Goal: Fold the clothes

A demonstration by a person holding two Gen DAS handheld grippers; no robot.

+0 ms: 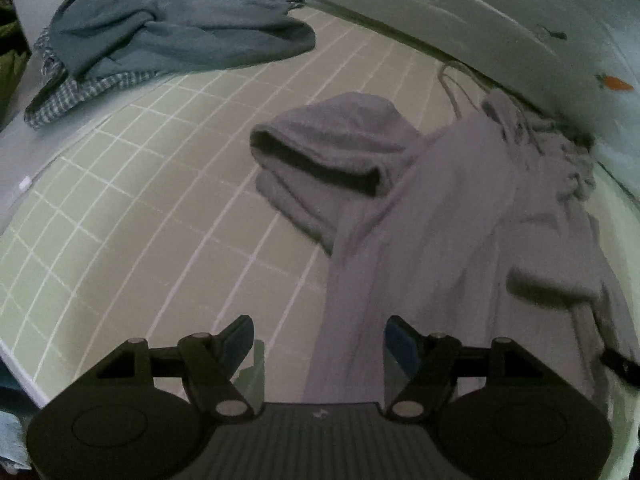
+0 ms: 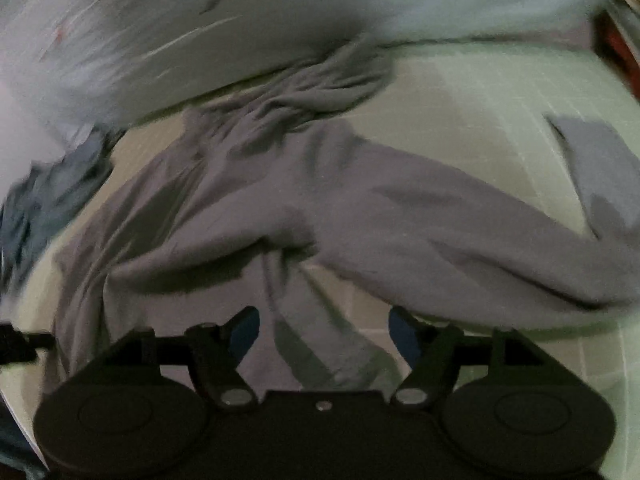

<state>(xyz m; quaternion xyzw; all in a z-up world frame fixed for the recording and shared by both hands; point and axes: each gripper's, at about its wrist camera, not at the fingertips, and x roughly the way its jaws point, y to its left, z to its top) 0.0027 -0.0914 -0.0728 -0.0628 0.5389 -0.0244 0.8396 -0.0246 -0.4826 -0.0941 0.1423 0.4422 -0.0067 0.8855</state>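
Observation:
A grey pair of sweatpants (image 1: 460, 220) lies crumpled on a green checked sheet (image 1: 140, 208), one leg cuff (image 1: 320, 152) folded back, its drawstring waist toward a pillow. My left gripper (image 1: 320, 340) is open just above one leg's near end. In the right wrist view the same grey pants (image 2: 320, 200) spread across the sheet (image 2: 480, 100). My right gripper (image 2: 324, 332) is open, low over the fabric, holding nothing.
A pile of blue-grey and checked clothes (image 1: 160, 32) lies at the far left of the bed. A pale blue pillow (image 1: 500, 8) with carrot prints borders the far side; it also shows in the right wrist view (image 2: 200, 20). The bed edge (image 1: 24, 368) is near left.

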